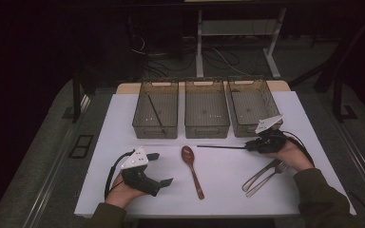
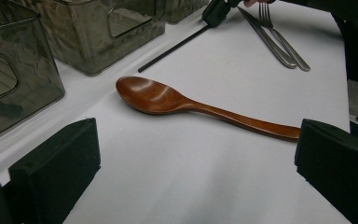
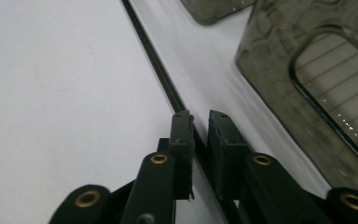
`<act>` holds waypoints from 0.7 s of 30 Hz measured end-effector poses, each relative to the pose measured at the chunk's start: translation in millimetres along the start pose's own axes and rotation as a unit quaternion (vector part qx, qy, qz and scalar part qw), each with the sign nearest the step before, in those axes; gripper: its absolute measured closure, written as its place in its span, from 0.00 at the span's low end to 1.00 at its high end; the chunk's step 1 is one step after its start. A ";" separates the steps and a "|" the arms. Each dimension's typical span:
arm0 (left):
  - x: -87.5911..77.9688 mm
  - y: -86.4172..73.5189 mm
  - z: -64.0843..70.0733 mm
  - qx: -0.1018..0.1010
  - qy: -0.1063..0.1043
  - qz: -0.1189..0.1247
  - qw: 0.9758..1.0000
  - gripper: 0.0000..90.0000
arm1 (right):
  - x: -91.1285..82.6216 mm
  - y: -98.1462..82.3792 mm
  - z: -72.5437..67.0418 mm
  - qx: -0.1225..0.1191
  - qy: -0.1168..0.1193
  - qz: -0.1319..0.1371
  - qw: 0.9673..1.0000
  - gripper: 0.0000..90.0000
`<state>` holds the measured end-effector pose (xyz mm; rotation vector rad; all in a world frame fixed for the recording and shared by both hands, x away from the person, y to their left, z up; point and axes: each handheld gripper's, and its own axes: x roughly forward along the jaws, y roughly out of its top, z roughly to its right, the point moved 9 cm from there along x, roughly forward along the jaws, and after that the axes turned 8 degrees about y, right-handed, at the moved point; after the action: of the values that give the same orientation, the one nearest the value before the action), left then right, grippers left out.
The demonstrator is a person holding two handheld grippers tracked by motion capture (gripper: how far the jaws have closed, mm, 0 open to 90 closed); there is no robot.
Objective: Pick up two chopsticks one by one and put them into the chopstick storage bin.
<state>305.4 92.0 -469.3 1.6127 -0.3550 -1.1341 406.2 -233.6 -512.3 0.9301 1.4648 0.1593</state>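
High view: right gripper (image 1: 250, 147) pinching one end of a black chopstick (image 1: 221, 147) on the white table (image 1: 119, 118).
Left gripper (image 1: 160, 168) wide open beside a wooden spoon (image 1: 192, 169); fork (image 1: 268, 177) and knife (image 1: 259, 175) near right hand (image 1: 290, 154); three bins (image 1: 206, 109) behind.

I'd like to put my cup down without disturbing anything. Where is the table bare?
Bare: the white sheet left of the bins, and the stretch between the wooden spoon and the fork and knife. Crowded: the far edge with three grey bins, and before the right bin, where the right gripper closes around a black chopstick.
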 end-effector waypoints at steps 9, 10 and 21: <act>-0.4 0.8 0.5 0.000 -0.001 0.002 1.000 0.00 | 0.3 -3.8 -13.6 -0.023 0.017 -0.032 0.999 0.91; -0.4 0.9 0.5 0.001 -0.001 0.001 1.000 0.00 | 0.7 -4.0 -15.5 -0.024 0.021 -0.033 0.999 0.91; -0.2 1.3 1.2 0.001 -0.001 0.003 1.000 0.00 | 1.6 -5.6 -25.4 -0.038 0.022 -0.041 0.998 0.94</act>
<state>304.7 91.0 -468.0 1.6119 -0.3625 -1.1326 381.6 -225.2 -512.9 0.8078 1.5240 0.1753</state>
